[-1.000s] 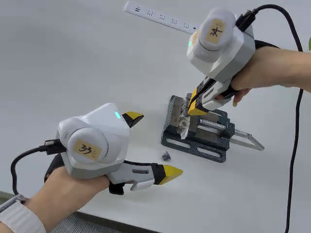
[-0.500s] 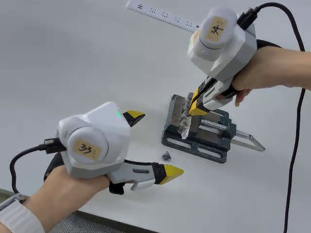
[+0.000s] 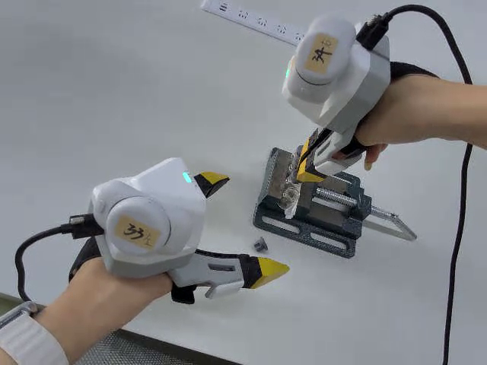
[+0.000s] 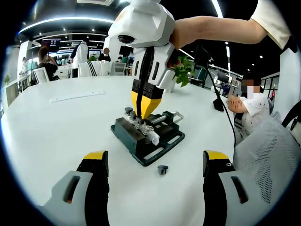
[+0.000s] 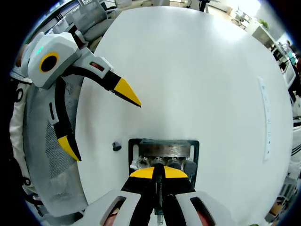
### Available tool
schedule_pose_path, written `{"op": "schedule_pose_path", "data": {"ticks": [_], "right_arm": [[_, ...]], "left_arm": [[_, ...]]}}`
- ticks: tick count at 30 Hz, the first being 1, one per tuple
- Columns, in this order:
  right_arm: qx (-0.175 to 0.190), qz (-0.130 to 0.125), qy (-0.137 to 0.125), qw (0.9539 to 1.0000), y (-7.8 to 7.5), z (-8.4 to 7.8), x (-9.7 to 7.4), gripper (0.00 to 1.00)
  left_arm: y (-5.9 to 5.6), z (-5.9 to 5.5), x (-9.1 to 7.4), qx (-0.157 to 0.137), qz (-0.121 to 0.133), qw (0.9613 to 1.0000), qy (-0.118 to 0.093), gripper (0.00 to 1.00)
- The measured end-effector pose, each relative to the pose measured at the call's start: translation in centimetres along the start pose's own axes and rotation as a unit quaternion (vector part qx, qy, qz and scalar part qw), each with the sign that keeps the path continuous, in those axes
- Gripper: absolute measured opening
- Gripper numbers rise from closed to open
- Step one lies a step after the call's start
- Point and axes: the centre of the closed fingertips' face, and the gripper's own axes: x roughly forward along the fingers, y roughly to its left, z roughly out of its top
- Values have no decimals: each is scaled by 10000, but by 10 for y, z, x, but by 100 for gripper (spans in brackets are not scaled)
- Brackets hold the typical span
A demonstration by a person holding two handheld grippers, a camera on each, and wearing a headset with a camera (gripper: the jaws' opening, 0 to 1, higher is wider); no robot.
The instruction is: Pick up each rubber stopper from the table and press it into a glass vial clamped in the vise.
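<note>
A dark green vise (image 3: 316,217) stands on the white table and clamps a row of glass vials (image 3: 289,195), some with dark stoppers. My right gripper (image 3: 307,174) points down onto the row with its yellow tips together; nothing shows between them. In the right gripper view its shut tips (image 5: 159,173) rest just above the vials (image 5: 162,163). One loose grey rubber stopper (image 3: 260,244) lies on the table in front of the vise, also seen as the stopper (image 4: 162,170) (image 5: 116,146). My left gripper (image 3: 243,224) hovers open to the left of it, holding nothing.
A white power strip (image 3: 251,17) lies at the far side of the table. A black cable (image 3: 459,228) runs down the right side. The vise handle (image 3: 392,220) sticks out to the right. People and chairs stand beyond the table in the left gripper view.
My right gripper has tilted and its body has shifted slightly left and up, tips still on the vials. The left gripper and the loose stopper stay put.
</note>
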Motion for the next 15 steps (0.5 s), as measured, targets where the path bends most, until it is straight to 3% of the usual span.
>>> {"op": "schedule_pose_path", "data": {"ticks": [6,15], "right_arm": [[105,95,-113,9998,0,1,0,0],[80,82,-13,9999,0,0,0,0]], "left_arm": [[2,0,0,-22,32,10000,-10,81],[5,1,0,-46,93,9999,-34,81]]}}
